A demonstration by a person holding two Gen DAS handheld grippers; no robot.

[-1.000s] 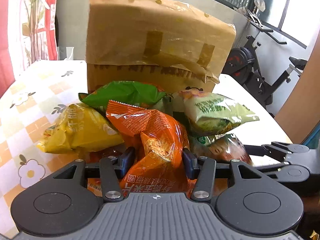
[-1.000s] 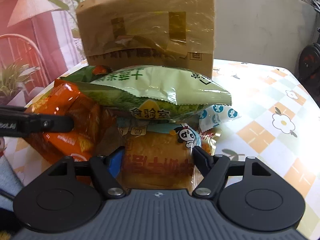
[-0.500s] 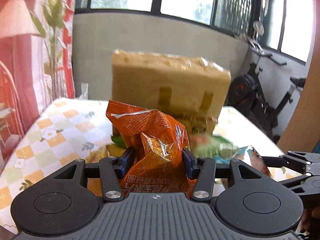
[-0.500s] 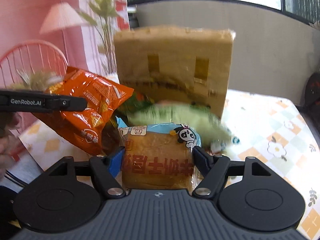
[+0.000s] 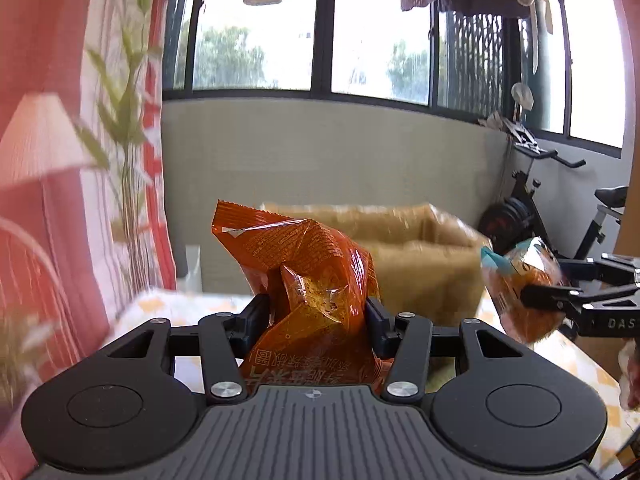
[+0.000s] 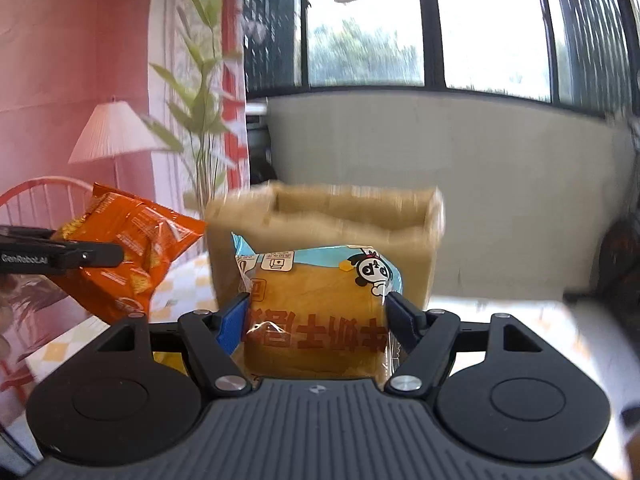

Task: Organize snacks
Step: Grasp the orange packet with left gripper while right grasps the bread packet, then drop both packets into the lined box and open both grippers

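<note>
My left gripper (image 5: pixel 316 312) is shut on an orange snack bag (image 5: pixel 304 280) and holds it up in the air, level with the top of the open cardboard box (image 5: pixel 416 256). My right gripper (image 6: pixel 316 312) is shut on a bread pack with a panda label (image 6: pixel 316 312), also lifted in front of the box (image 6: pixel 320 216). The bread pack (image 5: pixel 524 288) and the right gripper (image 5: pixel 560 296) show at the right of the left wrist view. The orange bag (image 6: pixel 128 248) and the left gripper (image 6: pixel 80 256) show at the left of the right wrist view.
The box stands on a table with a checked floral cloth (image 5: pixel 160 312). Behind are a grey wall, windows and an exercise bike (image 5: pixel 560 216). A pink curtain with a printed lamp and plant (image 6: pixel 120 136) hangs at the left.
Both grippers have risen with their packs from the snack pile to about the level of the box's open top. The pile has dropped out of view.
</note>
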